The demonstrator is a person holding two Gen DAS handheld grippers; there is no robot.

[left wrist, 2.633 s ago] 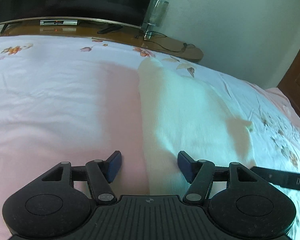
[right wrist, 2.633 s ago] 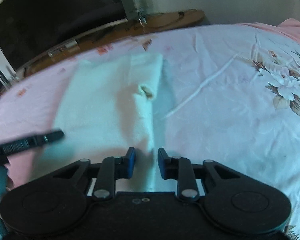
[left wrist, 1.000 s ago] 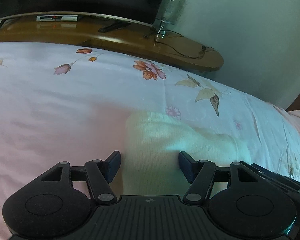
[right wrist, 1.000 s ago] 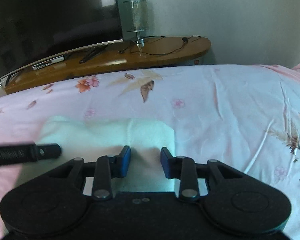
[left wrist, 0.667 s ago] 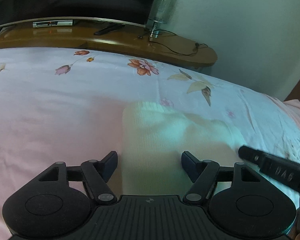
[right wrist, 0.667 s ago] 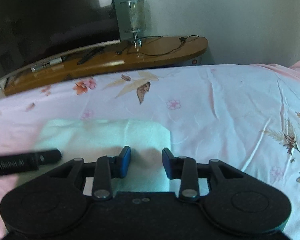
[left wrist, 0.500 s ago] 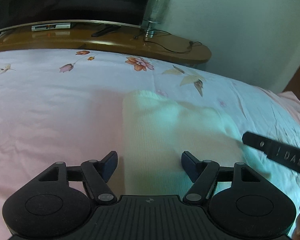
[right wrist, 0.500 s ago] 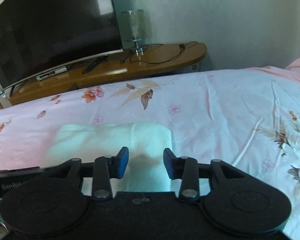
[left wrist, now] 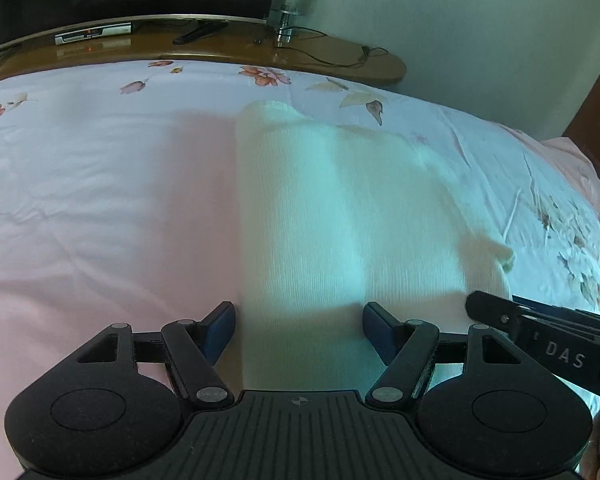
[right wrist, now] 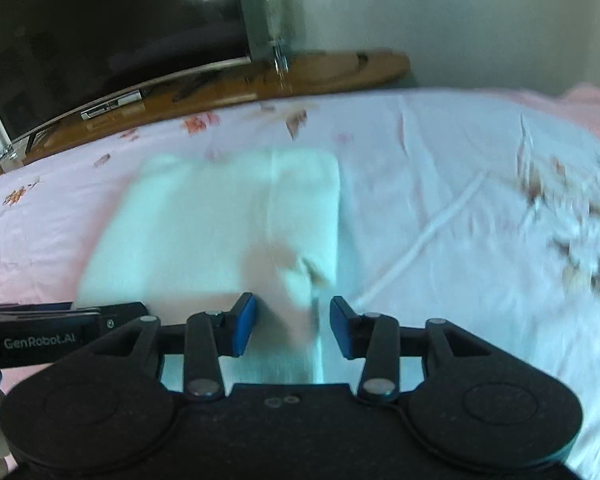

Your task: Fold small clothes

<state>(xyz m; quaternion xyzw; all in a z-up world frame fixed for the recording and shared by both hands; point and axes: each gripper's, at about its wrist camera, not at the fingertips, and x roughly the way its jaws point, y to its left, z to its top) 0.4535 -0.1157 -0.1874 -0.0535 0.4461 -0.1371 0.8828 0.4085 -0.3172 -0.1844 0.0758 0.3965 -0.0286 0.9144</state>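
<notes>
A white garment, folded into a long strip, lies flat on the floral bedsheet, its far end near the edge of the bed that faces the wooden TV stand. The left gripper sits at the near end of the garment with its fingers spread wide, one on each side of the strip's left portion, gripping nothing. The right gripper sits at the garment's near right corner, fingers apart and empty, with the view blurred.
</notes>
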